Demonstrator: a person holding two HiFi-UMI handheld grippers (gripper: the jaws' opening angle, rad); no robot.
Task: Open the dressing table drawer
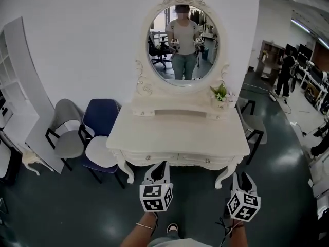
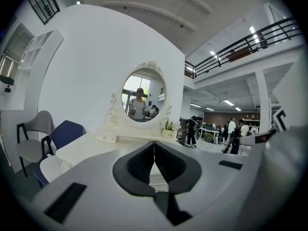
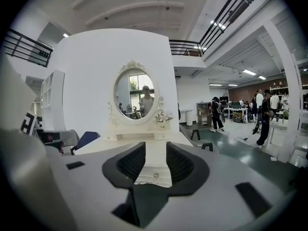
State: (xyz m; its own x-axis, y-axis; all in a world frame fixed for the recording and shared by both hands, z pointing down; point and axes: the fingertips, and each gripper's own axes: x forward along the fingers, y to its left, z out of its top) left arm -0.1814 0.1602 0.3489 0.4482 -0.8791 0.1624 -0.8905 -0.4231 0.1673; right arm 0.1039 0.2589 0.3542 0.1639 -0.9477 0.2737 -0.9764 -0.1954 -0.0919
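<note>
Left gripper (image 1: 160, 169) hangs closed and empty off the desk's (image 1: 175, 133) front edge. Right gripper (image 1: 243, 179) gapes, empty, seemingly lined up for the right drawer's (image 1: 198, 161) knob (image 3: 156, 175).

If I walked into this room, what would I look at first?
A big white dressing table stands against the wall in the middle. Its fancy oval mirror shows the person holding the grippers. A little pot of flowers sits on the table just right of the mirror, and a blue chair and a grey chair stand to the table's left.
</note>
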